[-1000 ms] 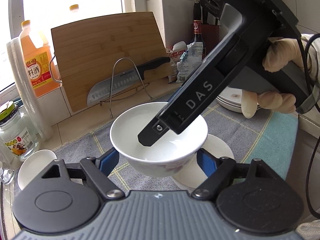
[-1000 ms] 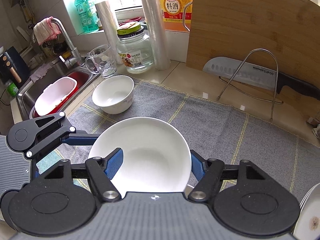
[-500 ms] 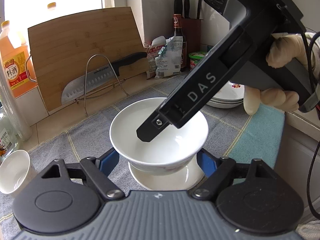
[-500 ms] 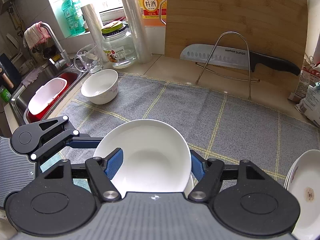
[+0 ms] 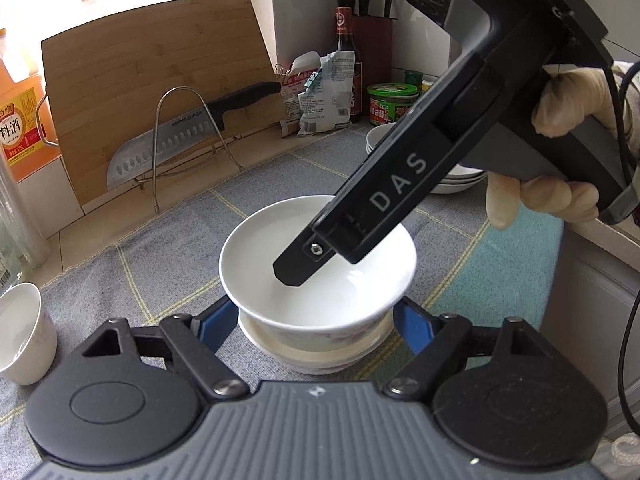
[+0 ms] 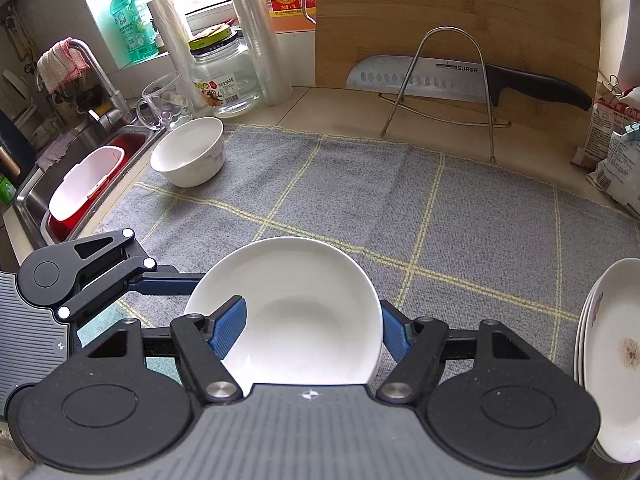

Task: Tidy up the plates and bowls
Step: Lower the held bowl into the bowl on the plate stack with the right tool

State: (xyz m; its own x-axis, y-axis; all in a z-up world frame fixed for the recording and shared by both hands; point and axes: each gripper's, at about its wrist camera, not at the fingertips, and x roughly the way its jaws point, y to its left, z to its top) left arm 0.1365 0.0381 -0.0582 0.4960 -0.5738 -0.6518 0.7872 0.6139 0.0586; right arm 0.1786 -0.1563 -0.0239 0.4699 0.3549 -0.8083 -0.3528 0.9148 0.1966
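A white bowl (image 5: 318, 276) is held between the wide jaws of the left gripper (image 5: 316, 320), over another bowl (image 5: 316, 356). The right gripper (image 6: 312, 330) is clamped on its rim.

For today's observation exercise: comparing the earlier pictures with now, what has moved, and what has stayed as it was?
The held bowl has come down into a second bowl on the grey mat; a second ago it hung above a white dish. The right gripper still has one finger inside it and one outside, and the left gripper still flanks it. The far bowl and plate stack stayed put.
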